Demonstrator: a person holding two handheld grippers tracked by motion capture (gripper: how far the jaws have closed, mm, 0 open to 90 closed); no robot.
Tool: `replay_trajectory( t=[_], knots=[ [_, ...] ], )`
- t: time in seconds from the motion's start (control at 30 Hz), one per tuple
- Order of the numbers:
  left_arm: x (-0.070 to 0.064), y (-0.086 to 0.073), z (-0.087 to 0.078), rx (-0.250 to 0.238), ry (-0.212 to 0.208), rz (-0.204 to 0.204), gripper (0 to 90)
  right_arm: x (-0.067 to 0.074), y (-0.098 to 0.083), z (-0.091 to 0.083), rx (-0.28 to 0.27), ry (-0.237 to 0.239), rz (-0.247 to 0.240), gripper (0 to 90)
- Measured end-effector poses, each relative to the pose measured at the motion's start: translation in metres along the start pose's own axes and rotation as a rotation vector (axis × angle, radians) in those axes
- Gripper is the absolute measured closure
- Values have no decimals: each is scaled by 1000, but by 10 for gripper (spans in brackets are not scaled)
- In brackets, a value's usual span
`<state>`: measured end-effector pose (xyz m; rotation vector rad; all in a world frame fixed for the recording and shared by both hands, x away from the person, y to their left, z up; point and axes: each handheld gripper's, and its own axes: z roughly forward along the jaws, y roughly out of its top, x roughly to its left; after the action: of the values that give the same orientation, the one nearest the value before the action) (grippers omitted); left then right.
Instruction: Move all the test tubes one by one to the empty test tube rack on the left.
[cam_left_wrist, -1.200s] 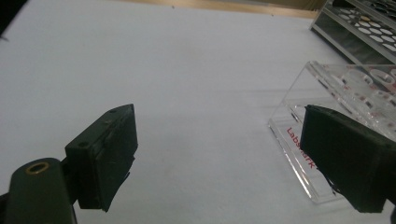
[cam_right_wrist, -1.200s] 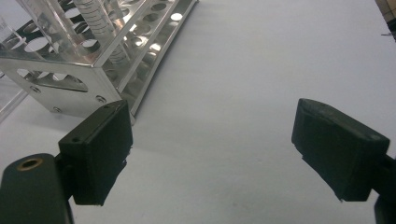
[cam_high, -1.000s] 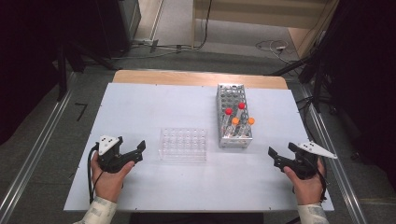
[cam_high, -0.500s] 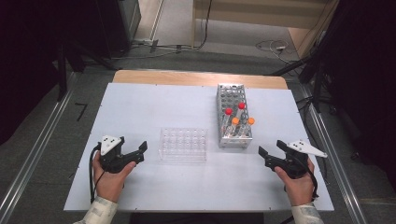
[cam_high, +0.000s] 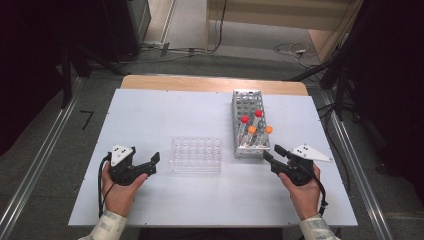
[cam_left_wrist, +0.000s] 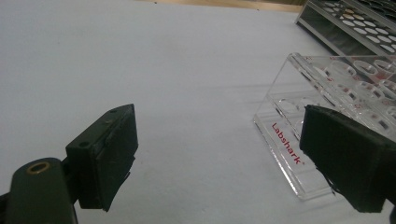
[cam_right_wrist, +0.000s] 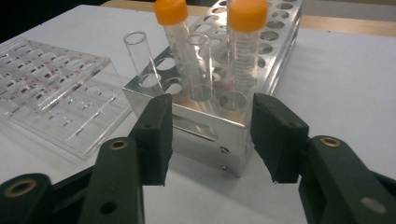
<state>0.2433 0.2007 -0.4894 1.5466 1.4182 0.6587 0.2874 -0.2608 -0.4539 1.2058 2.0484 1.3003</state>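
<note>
A metal tube rack (cam_high: 248, 122) stands right of centre, holding tubes with red caps (cam_high: 245, 120) and orange caps (cam_high: 268, 129). A clear plastic rack (cam_high: 196, 154) lies at mid-table. My right gripper (cam_high: 271, 152) sits just off the metal rack's near right corner. Its jaws have just been closing and stand partly apart with nothing between them. In the right gripper view, the right gripper (cam_right_wrist: 212, 108) faces the metal rack (cam_right_wrist: 201, 130), two orange-capped tubes (cam_right_wrist: 246, 42) and uncapped clear tubes (cam_right_wrist: 137, 56). My left gripper (cam_high: 154, 164) rests open left of the clear rack (cam_left_wrist: 345, 93).
The white table top (cam_high: 150, 115) has a wooden strip (cam_high: 210, 84) along its far edge. Rails run along the floor on both sides. Cables lie on the floor beyond the table. The clear rack (cam_right_wrist: 56, 93) lies to the left of the metal one.
My right gripper has moved left toward the metal rack's near corner, and its jaws have narrowed. The left gripper has stayed where it was.
</note>
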Motion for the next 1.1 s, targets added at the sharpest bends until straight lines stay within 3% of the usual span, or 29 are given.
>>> replay_trajectory(
  t=[0.17,0.63,1.1],
  knots=[
    [-1,0,0,-5,-10,0,120,3,5,13,-5,3,-15,565],
    [-1,0,1,-3,-11,5,120,5,10,35,-8,0,-22,652],
    [-1,0,0,-5,-14,3,120,5,12,43,-9,-3,-15,728]
  ],
)
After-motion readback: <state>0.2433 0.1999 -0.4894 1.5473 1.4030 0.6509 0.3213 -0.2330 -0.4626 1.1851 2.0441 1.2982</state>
